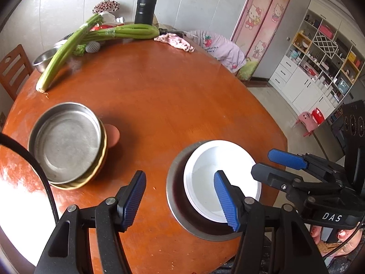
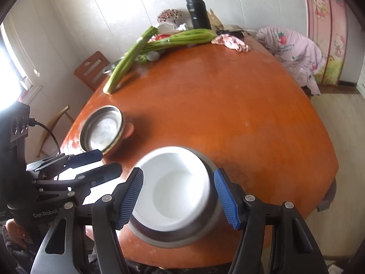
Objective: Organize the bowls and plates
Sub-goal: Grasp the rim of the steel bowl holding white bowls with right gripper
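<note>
Our right gripper (image 2: 179,197) wide, straddling white bowl (image 2: 175,187) nested in steel plate (image 2: 173,239); left gripper (image 1: 180,202) wide, empty; second stack (image 1: 68,146) apart, merging left.

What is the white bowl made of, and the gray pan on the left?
The white bowl looks like glazed ceramic or maybe plastic: smooth, plain white, softly shiny. The gray pan looks like stainless steel: dull silver with a brushed, scuffed bottom that catches the light.
</note>
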Tool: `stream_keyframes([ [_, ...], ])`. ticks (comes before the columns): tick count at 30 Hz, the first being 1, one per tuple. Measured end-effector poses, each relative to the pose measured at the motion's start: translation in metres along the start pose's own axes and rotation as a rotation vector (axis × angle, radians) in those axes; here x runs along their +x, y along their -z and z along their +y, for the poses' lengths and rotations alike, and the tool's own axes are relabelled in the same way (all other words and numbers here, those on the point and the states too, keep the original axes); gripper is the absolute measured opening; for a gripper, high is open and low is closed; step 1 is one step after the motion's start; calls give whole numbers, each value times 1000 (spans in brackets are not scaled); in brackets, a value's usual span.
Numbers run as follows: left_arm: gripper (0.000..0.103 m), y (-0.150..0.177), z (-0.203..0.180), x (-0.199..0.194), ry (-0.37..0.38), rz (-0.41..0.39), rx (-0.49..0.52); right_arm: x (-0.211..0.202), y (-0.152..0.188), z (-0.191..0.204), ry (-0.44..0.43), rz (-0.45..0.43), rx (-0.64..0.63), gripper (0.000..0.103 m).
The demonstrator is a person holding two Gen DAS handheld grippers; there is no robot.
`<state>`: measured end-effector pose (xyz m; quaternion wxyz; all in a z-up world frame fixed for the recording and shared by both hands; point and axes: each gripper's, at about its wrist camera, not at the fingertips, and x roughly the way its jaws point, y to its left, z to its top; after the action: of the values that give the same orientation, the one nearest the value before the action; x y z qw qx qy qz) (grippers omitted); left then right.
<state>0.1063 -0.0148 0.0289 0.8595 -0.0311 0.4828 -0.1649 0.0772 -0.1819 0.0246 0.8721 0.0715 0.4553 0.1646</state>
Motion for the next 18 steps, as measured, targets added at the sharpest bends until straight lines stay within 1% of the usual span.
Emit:
stream_keyframes([
  [6,62,3,-7,15,3,39,5,15,10,-15,4,54,27,66],
  [18,62,1,-10,46,-9,108,4,41,21,-30,2,126,67,66],
])
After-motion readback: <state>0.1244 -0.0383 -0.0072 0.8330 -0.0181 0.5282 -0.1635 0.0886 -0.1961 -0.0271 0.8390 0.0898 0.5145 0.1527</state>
